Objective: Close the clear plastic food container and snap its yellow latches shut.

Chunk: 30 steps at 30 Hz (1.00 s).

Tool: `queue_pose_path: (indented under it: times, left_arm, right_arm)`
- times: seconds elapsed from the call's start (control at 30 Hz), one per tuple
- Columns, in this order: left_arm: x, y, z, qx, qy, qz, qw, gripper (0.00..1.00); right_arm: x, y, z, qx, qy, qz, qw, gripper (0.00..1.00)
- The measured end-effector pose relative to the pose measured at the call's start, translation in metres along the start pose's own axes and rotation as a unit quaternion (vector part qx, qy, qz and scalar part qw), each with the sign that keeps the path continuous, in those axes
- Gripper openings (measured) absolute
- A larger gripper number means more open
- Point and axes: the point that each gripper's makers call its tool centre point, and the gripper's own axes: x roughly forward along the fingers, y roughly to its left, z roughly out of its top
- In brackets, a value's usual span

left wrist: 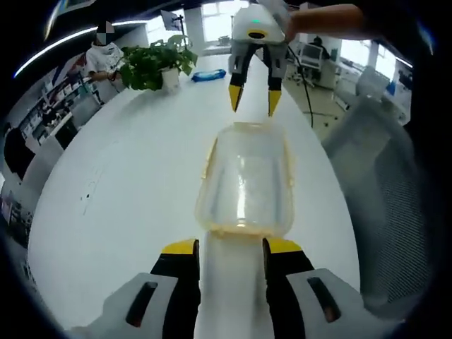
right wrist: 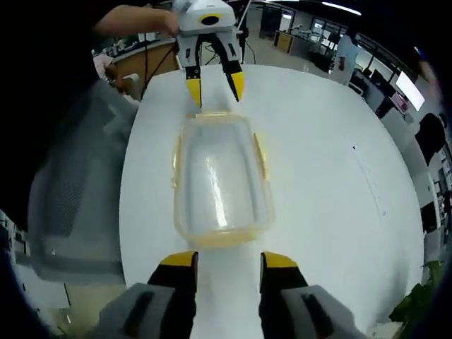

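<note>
Office surroundings are showing beyond a long white worktop, with a potted plant and a small blue object sitting at its far end, and a mesh chair standing alongside. Lying lengthwise at the middle of the worktop is the clear plastic food container, its lid appearing to be resting on top, with yellow latches running along the long sides; whether any latch is already engaged cannot be told. Facing each other across it, the left tool is waiting just short of one short end and the right tool just short of the other, both with jaws standing wide and holding nothing, neither touching the container. Judged risks: the light container could be sliding on the smooth worktop if one tool is pressing unopposed, and a lid sitting slightly askew could be preventing a latch from catching
</note>
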Motion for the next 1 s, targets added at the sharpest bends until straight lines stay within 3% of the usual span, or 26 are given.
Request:
queue_pose_path:
  times: [0.2, 0.43, 0.57, 0.77, 1.0]
  left_arm:
    - [0.006, -0.001, 0.009, 0.008, -0.007, -0.002, 0.9999, 0.32]
    - [0.015, -0.007, 0.025, 0.01, -0.023, -0.012, 0.9996, 0.28]
    - [0.025, -0.005, 0.024, 0.012, -0.018, -0.013, 0.9997, 0.29]
    - [0.035, -0.015, 0.039, 0.016, -0.029, -0.028, 0.9991, 0.27]
    - [0.049, -0.027, 0.054, 0.03, -0.033, -0.047, 0.9979, 0.27]
  right_arm:
    - [0.007, 0.0, 0.014, -0.006, -0.011, -0.002, 0.9999, 0.25]
    - [0.017, 0.004, 0.046, -0.014, -0.042, 0.005, 0.999, 0.22]
    - [0.026, 0.004, 0.06, -0.024, -0.051, 0.008, 0.9984, 0.2]
    - [0.035, 0.005, 0.079, -0.036, -0.059, 0.016, 0.9975, 0.2]
    - [0.037, 0.004, 0.087, -0.043, -0.064, 0.02, 0.9968, 0.2]
